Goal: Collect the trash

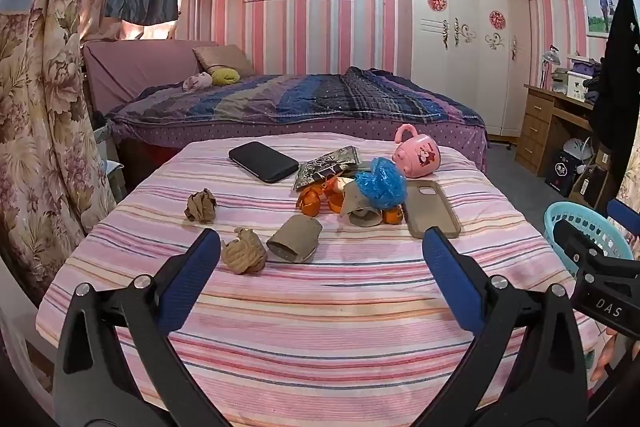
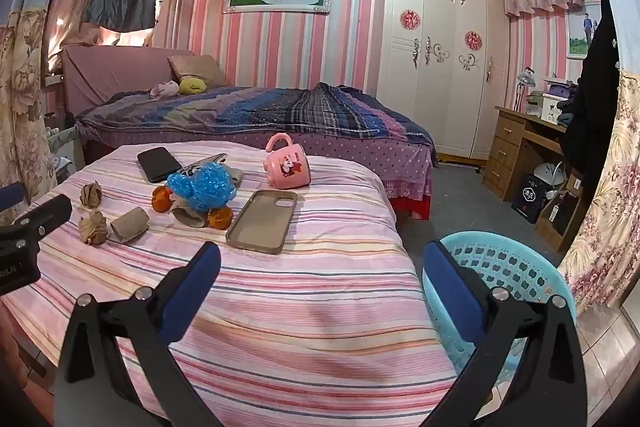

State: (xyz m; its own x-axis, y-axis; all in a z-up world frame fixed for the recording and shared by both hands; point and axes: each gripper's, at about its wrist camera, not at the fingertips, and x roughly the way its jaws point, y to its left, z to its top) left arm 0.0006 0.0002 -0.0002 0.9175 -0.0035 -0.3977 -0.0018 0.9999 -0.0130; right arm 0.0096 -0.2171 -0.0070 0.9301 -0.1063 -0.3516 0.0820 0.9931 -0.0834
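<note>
Left wrist view. The left gripper (image 1: 320, 259) is released, jaws spread wide and empty, above the near part of the striped table (image 1: 320, 327). The trash lies toward the table's middle and left side: two crumpled paper balls (image 1: 244, 251) (image 1: 201, 205), a flattened cardboard tube (image 1: 295, 239), orange peel (image 1: 312, 202), a blue plastic wrap (image 1: 380, 183) and a foil wrapper (image 1: 326, 167). All of it is judged light, soft and crushable. The balls should take a pinch across the middle; the tube is best gripped across its flat faces. The wrap may slip and spring back. The phone (image 1: 262, 161), phone case (image 1: 430, 207) and pink mug (image 1: 418, 151) are not trash. The right gripper's body at the right edge bears the letters "DAS".

Right wrist view. The right gripper (image 2: 320, 275) is likewise released and empty, near the table's right edge, just beside the blue basket (image 2: 516, 259) on the floor. The mug shows a cartoon figure; its lettering is unreadable.
</note>
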